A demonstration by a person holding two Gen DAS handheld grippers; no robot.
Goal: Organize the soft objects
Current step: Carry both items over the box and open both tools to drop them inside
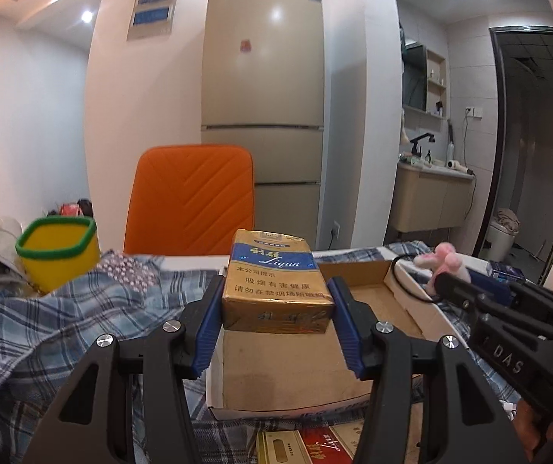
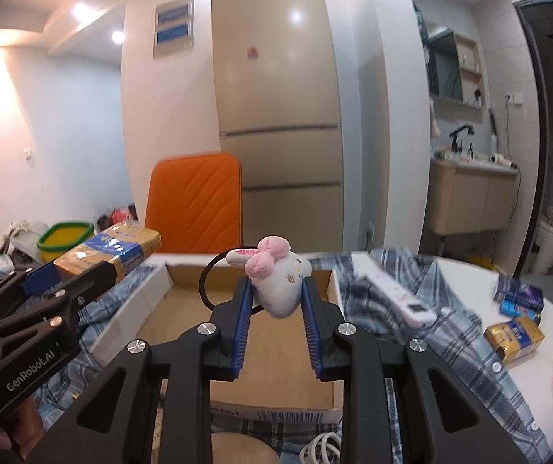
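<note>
Behind my table stands a tall beige refrigerator (image 1: 262, 108) with an orange chair (image 1: 191, 201) pushed up in front of it, and a washroom opens off to the right. On the table I see a blue plaid cloth (image 1: 25, 321) spread wide, and on it an open shallow cardboard box (image 2: 276, 352) with white outer walls. My left gripper (image 1: 276, 305) is clamped on a gold and blue soft cigarette pack (image 1: 274, 282), its blue pads pressed against both sides, and I have the pack in the air over the near left part of the box. My right gripper (image 2: 276, 301) is closed on a small white plush toy (image 2: 282, 286) with a pink bow and a black elastic loop, held above the box's middle. A yellow cup with a green rim (image 1: 60, 253) sits at the far left, beyond the cloth. To the right of the box, a white remote control (image 2: 396, 295) lies on the cloth, and further right I see another gold and blue cigarette pack (image 2: 514, 342) on the bare white tabletop, near some small blue boxes (image 2: 519, 297).
</note>
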